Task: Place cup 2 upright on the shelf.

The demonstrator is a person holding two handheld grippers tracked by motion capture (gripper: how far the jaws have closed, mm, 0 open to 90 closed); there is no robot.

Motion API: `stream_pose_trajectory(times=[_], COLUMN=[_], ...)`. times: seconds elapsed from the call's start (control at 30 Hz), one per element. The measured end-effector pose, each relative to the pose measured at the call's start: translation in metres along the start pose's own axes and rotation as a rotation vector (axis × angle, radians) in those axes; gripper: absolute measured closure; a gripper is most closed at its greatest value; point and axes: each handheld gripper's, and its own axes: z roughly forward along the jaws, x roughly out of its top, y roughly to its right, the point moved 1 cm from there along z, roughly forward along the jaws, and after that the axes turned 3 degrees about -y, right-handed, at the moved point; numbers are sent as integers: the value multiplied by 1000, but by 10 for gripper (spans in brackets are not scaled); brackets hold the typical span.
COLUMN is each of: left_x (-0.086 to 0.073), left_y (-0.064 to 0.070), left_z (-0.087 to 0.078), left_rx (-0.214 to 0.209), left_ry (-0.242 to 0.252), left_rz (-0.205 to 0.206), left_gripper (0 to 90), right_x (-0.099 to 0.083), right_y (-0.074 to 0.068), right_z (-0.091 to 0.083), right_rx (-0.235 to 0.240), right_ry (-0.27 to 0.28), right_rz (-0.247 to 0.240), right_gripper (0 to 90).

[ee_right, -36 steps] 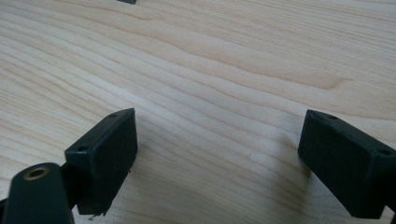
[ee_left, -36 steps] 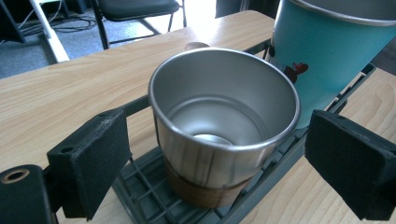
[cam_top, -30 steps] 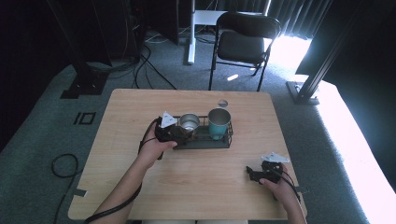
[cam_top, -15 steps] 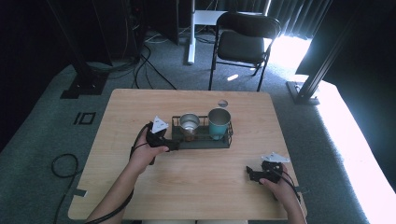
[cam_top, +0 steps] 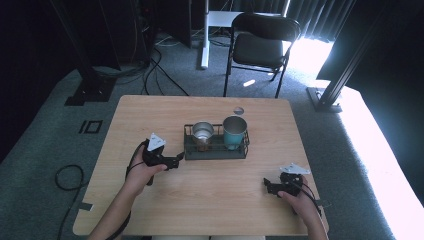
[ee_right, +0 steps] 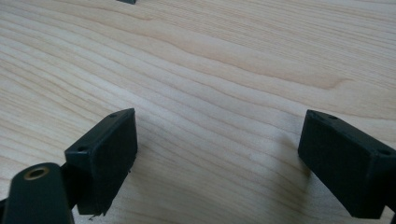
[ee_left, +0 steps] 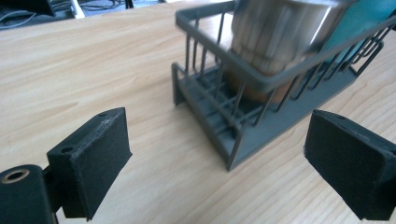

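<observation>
A dark wire rack [cam_top: 216, 150] stands mid-table and holds a steel cup [cam_top: 202, 132] on its left and a teal cup [cam_top: 234, 131] on its right. My left gripper [cam_top: 178, 158] hovers just off the rack's left front corner, open and empty. Its own view shows the rack [ee_left: 233, 135] corner and the steel cup [ee_left: 275, 42] between the spread jaws, with the left gripper [ee_left: 219, 161] short of the rack. My right gripper [cam_top: 266, 186] rests low near the table's front right, open over bare wood, with the right gripper [ee_right: 217, 161] holding nothing.
The wooden table [cam_top: 150, 115] has a small round grommet [cam_top: 238, 110] behind the rack. A black folding chair [cam_top: 260, 47] stands beyond the far edge. Cables [cam_top: 67, 175] lie on the carpet at the left.
My left gripper has drawn back from the steel cup in the rack toward the left and nearer the person, open and empty. The right gripper has stayed put.
</observation>
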Motion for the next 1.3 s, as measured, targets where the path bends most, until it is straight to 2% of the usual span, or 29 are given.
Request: stream_pose_trajectory(times=[0.8,1.3], left_x=[-50,-82], left_y=[-25,-42], left_z=[-30,-45], left_rx=[60,126], left_ry=[-25,-73], left_rz=[-62,-95], left_gripper=[78,78], right_x=[0,0], right_y=[0,0], right_z=[0,0], right_rx=[0,-1], right_ry=[1,1], right_rz=[-3,-3], right_gripper=[114,114])
